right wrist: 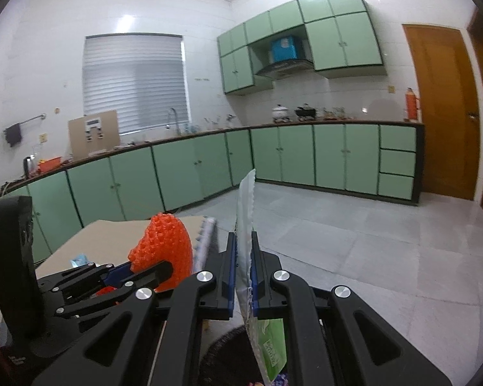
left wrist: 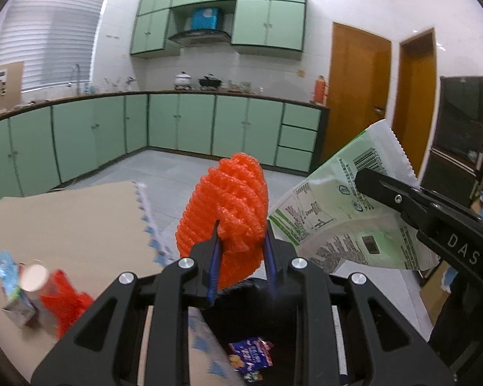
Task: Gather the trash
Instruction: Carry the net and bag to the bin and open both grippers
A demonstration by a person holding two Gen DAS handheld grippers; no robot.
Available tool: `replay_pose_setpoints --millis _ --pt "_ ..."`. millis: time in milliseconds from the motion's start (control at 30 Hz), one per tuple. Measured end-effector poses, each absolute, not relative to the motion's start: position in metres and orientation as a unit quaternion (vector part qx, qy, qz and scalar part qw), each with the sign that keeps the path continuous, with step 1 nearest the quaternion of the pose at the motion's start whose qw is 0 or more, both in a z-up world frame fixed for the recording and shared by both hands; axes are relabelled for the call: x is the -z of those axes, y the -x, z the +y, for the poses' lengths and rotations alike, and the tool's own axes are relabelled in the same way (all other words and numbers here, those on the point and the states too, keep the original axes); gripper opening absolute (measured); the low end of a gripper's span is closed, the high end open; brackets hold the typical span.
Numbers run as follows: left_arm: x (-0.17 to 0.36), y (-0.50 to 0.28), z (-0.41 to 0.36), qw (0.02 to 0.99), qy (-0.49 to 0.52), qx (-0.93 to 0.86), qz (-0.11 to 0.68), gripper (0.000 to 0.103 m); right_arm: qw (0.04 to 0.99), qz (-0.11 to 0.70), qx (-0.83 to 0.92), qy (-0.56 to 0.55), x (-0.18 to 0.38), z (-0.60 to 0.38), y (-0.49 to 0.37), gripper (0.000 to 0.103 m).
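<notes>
My left gripper [left wrist: 241, 241] is shut on an orange foam net [left wrist: 228, 199], which bulges up from between the blue pads. To its right, my right gripper [left wrist: 365, 178] holds a white and green snack wrapper [left wrist: 331, 218] by its top. In the right wrist view, the right gripper [right wrist: 243, 244] is shut on that wrapper [right wrist: 245, 212], seen edge-on and upright. The left gripper [right wrist: 151, 268] with the net [right wrist: 162, 244] sits just to its left. Below both lies a dark bin [left wrist: 286, 321], also [right wrist: 222, 350], with a purple wrapper [left wrist: 251, 357] inside.
A tan table [left wrist: 64, 218] spreads to the left, carrying a small carton, a pale cup and a red net [left wrist: 64, 302]. A blue-white toothed strip [left wrist: 148, 215] lies along its edge. Grey tiled floor [right wrist: 354, 241] and green cabinets [right wrist: 306, 157] lie beyond.
</notes>
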State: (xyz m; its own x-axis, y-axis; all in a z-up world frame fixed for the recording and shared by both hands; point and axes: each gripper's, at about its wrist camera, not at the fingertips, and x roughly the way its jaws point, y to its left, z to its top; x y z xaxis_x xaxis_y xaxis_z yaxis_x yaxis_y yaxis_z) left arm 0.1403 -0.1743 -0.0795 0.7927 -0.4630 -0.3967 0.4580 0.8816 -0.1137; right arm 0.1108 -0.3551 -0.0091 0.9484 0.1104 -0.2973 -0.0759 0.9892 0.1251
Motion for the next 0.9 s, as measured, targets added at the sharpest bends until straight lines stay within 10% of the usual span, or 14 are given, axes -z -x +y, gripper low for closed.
replay_pose_setpoints --millis 900 --pt "0.178 -0.185 -0.222 0.906 -0.005 0.267 0.329 0.03 0.953 0.284 0.002 -0.102 0.139 -0.425 -0.148 0.007"
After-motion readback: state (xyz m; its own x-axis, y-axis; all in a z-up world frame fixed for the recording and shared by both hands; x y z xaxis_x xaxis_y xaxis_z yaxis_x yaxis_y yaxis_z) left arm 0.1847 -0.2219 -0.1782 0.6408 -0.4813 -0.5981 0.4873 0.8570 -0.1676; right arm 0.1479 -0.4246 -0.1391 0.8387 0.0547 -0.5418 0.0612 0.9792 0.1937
